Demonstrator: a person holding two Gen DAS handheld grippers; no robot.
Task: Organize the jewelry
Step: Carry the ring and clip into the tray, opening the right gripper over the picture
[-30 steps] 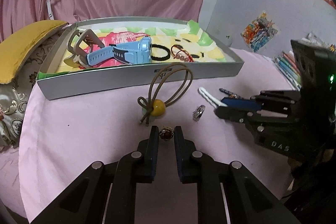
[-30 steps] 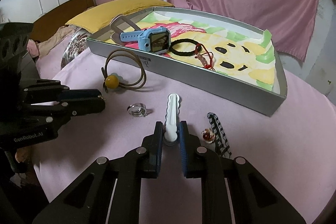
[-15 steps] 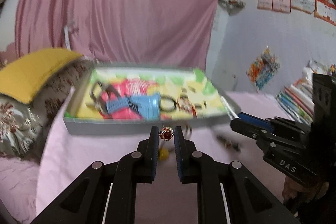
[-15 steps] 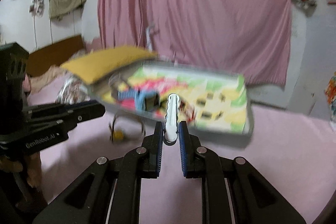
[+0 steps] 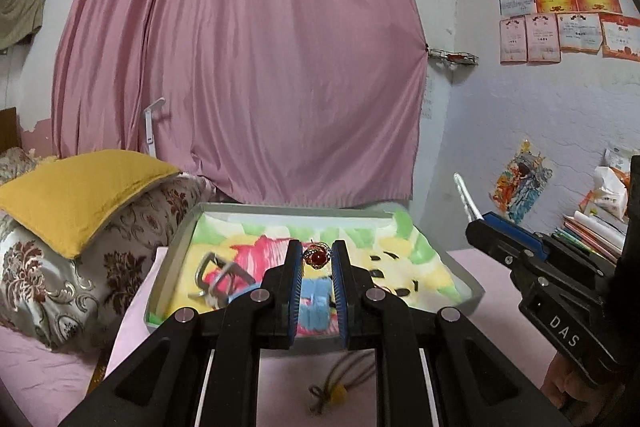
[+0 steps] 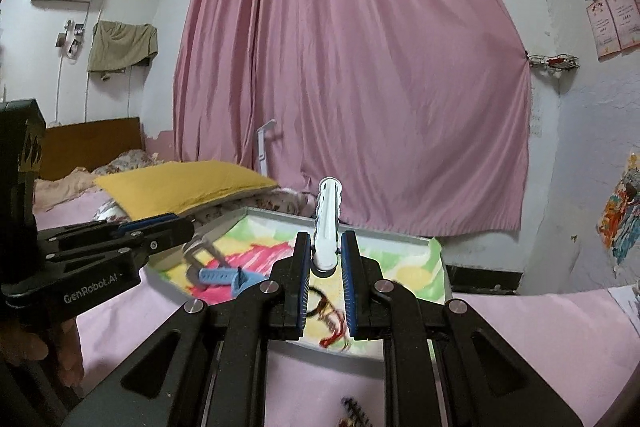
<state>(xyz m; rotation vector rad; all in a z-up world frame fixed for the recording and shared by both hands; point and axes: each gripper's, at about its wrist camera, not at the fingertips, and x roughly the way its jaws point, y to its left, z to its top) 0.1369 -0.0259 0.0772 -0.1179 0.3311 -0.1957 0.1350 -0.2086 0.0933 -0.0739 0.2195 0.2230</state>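
My left gripper (image 5: 316, 257) is shut on a gold ring with a red stone (image 5: 316, 255) and holds it in the air in front of the grey tray (image 5: 172, 267). My right gripper (image 6: 325, 259) is shut on a white hair clip (image 6: 328, 223) that points up, also raised near the tray (image 6: 436, 267). The tray has a colourful liner and holds a blue watch (image 6: 224, 277), a grey strap (image 5: 216, 277) and a red bead bracelet (image 6: 332, 323). The right gripper shows in the left wrist view (image 5: 478, 223); the left gripper shows in the right wrist view (image 6: 176, 227).
A brown cord loop with a yellow bead (image 5: 336, 393) lies on the pink cloth below my left gripper. A dark patterned clip (image 6: 354, 411) lies below my right gripper. A yellow pillow (image 5: 80, 195) sits left of the tray. A pink curtain (image 5: 248, 67) hangs behind.
Both grippers have lifted off the pink cloth with the ring and the white clip and now point higher, toward the tray and curtain.
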